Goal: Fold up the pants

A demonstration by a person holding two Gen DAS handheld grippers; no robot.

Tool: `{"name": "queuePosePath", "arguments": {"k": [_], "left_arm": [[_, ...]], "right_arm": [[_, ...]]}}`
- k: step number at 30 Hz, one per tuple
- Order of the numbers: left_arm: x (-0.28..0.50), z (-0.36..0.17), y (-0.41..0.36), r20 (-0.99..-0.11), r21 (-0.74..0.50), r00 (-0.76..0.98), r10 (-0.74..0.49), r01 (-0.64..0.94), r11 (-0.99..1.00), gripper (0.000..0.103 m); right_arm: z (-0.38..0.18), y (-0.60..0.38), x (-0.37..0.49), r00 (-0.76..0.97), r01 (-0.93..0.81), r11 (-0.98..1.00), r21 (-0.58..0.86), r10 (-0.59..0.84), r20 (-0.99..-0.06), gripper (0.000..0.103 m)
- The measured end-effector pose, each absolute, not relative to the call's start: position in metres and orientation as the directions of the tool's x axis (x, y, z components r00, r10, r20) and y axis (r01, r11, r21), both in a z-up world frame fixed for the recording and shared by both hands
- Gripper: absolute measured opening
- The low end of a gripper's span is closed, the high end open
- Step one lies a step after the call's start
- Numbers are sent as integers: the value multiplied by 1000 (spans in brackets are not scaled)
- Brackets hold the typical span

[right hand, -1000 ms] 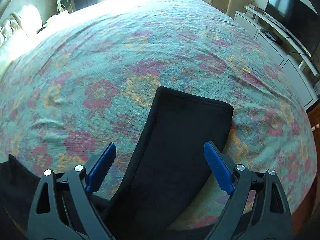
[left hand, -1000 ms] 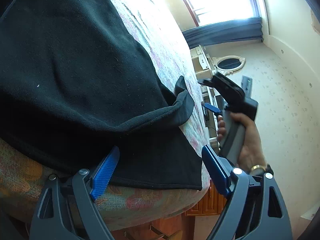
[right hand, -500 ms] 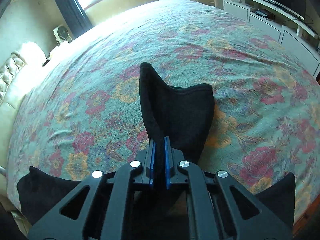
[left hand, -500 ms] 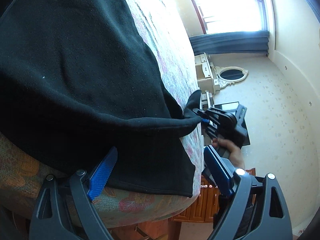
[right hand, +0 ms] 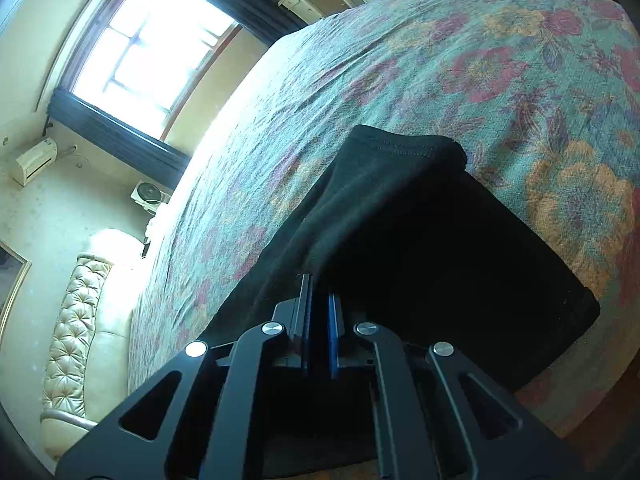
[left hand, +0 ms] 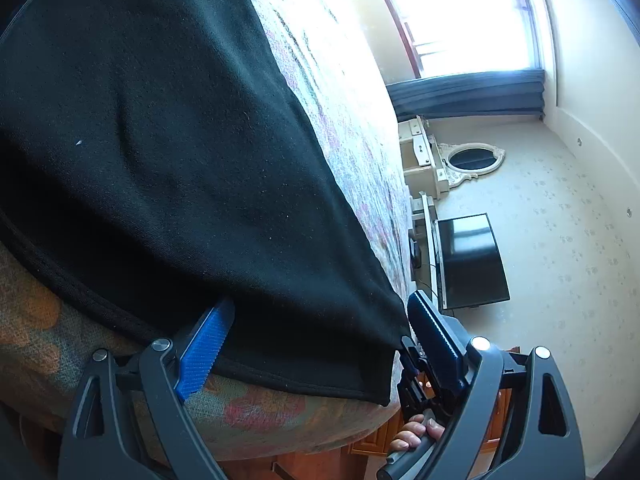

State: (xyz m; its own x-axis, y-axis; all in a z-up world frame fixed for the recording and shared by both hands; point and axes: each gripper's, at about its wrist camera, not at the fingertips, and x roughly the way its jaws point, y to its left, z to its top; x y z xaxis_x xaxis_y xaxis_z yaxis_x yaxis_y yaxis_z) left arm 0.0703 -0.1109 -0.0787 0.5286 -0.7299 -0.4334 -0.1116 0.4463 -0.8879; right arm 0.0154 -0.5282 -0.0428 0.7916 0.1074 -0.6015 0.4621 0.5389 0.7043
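- Since a second ago, right gripper (right hand: 318, 300) has clamped the pants (right hand: 420, 240) hem and dragged it across the bed (right hand: 440, 60).
- Left gripper (left hand: 320, 340) spread wide over the pants' edge.

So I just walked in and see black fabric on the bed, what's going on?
A person is folding black pants on a floral bedspread with a handheld gripper in each hand. The right gripper has its jaws shut on a pinch of the fabric and lifts that part off the bed. The left gripper has its jaws open at the near hem, gripping nothing.
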Motion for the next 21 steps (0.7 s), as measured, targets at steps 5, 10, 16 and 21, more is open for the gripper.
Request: {"name": "queuePosePath", "arguments": {"k": [5, 10, 16, 21], "left_arm": [[81, -79, -119, -477, -869, 552, -684, -178, 462, 88], [89, -82, -111, -460, -885, 536, -708, -217, 411, 88], [89, -86, -105, -512, -858, 505, -695, -265, 440, 63], [86, -112, -90, -528, -847, 470, -708, -355, 396, 12]], "right_arm": [[-58, -533, 0, 831, 449, 403, 798, 141, -539, 42], [-79, -548, -11, 873, 413, 271, 870, 154, -462, 60], [-80, -559, 1, 873, 415, 282, 865, 146, -466, 59], [-91, -556, 15, 868, 418, 260, 870, 170, -468, 6]]}}
